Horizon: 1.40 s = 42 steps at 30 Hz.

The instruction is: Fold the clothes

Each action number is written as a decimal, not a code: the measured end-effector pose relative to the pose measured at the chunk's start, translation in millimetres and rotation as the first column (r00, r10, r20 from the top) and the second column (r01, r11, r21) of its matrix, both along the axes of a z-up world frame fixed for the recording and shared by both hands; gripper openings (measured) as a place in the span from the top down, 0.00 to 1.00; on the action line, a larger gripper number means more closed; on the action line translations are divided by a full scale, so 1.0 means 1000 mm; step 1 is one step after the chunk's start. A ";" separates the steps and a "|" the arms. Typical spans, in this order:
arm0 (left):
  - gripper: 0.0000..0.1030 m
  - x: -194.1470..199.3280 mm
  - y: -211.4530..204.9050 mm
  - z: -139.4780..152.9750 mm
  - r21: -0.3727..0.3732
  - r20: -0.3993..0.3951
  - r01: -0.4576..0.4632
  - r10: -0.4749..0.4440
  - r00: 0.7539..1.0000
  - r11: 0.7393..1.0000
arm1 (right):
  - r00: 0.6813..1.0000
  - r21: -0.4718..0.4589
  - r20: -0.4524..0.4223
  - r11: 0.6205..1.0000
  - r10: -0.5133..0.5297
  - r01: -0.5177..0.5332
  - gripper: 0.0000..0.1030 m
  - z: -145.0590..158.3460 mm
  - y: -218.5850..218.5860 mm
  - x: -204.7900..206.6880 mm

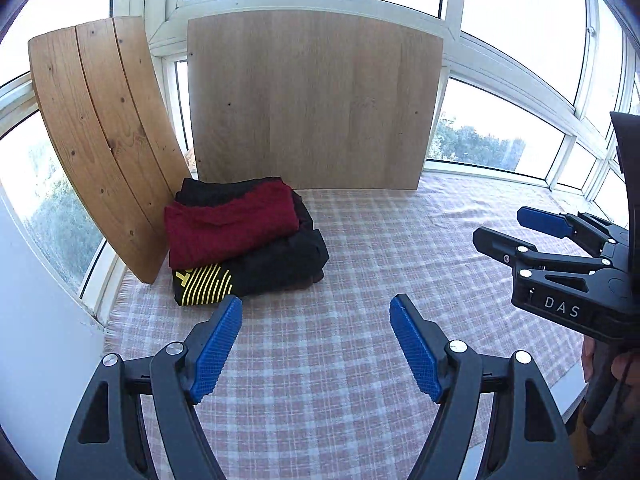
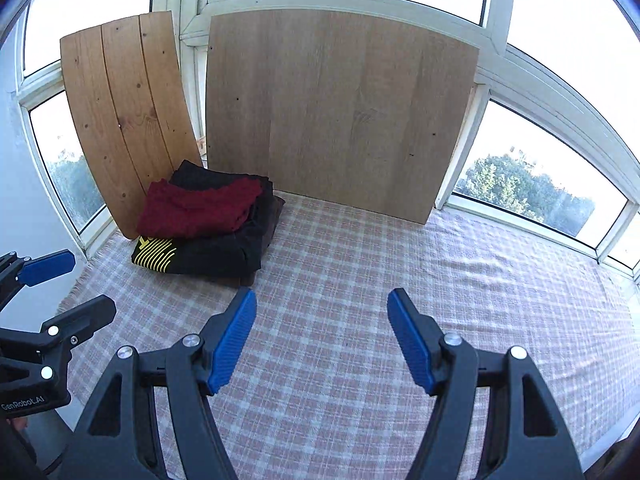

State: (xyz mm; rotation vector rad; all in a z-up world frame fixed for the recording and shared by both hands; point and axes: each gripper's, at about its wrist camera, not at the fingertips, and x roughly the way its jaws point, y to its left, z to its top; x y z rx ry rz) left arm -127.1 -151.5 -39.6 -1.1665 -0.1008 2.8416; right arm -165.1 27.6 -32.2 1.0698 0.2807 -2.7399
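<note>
A stack of folded clothes lies at the back left of the checked cloth: a dark red knit (image 1: 232,222) (image 2: 200,210) on top of black garments (image 1: 280,260) (image 2: 224,252), one with yellow stripes (image 1: 204,284) (image 2: 156,254). My left gripper (image 1: 316,320) is open and empty, just in front of the stack; it also shows at the left of the right wrist view (image 2: 64,284). My right gripper (image 2: 322,314) is open and empty over the bare cloth; it also shows at the right of the left wrist view (image 1: 508,224).
A pink and white checked cloth (image 1: 380,240) (image 2: 460,280) covers the surface. Two wooden boards lean on the window frame behind: a large pale one (image 1: 312,100) (image 2: 340,108) and a plank one (image 1: 100,128) (image 2: 124,112) at the left. Windows surround the surface.
</note>
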 end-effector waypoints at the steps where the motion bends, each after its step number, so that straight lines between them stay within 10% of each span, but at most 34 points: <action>1: 0.27 0.005 0.003 0.002 0.000 -0.004 0.000 0.000 1.000 1.000 | 1.000 -0.003 -0.003 1.000 -0.004 0.004 0.34 0.001 0.004 0.006; 11: 0.27 0.054 0.010 0.032 -0.042 -0.080 -0.101 0.097 0.992 0.994 | 0.991 0.005 -0.100 0.996 0.086 -0.086 0.34 0.028 -0.009 0.055; 25: 0.26 0.041 -0.006 0.067 -0.088 -0.197 -0.188 0.168 0.966 0.978 | 0.982 -0.028 -0.128 0.989 0.142 -0.146 0.34 0.049 -0.042 0.021; 42: 0.26 -0.040 -0.037 0.001 -0.057 -0.022 -0.194 0.193 0.981 0.979 | 0.990 0.037 -0.011 0.990 0.137 -0.137 0.34 -0.004 -0.077 -0.056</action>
